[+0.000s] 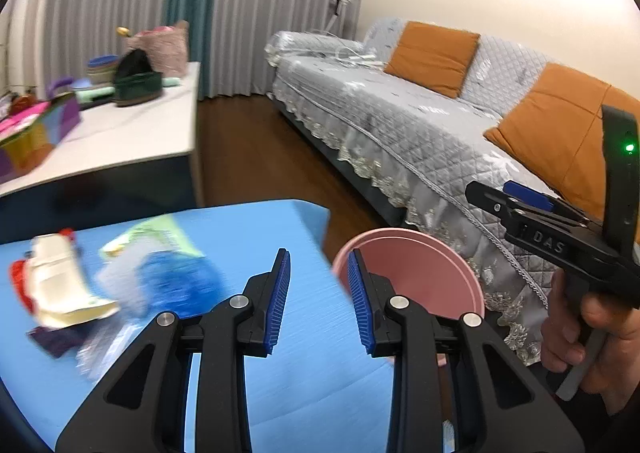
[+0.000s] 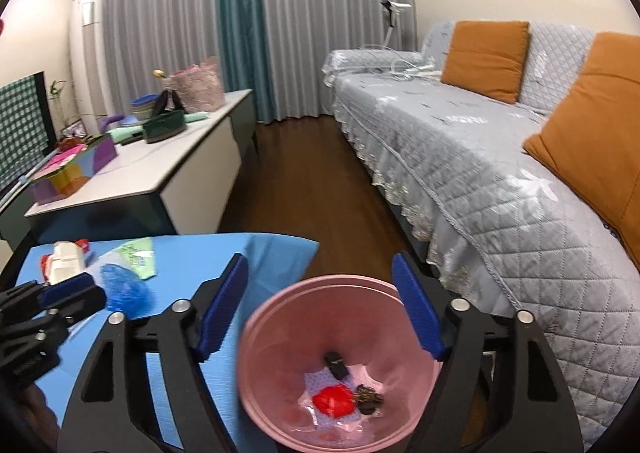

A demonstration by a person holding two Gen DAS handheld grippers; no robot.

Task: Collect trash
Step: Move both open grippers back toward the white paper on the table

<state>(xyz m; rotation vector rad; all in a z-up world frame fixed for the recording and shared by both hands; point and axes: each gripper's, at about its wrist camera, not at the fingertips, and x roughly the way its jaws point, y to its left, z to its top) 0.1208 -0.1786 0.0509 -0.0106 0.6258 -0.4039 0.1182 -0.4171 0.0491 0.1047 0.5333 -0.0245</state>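
Bin (image 2: 340, 353) right of table (image 2: 200, 253); wrappers (image 2: 124, 285) on table; scraps (image 2: 336, 399) in bin; sofa (image 2: 480, 157) further right.

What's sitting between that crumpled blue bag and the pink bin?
Only bare blue tabletop. The right wrist view shows it between the blue bag and the pink bin, crossed by a tong finger.

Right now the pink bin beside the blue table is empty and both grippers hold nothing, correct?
Not empty. The right wrist view shows the pink bin already holding trash, including a red scrap and a dark piece. It does sit beside the blue table, and both grippers hold nothing.
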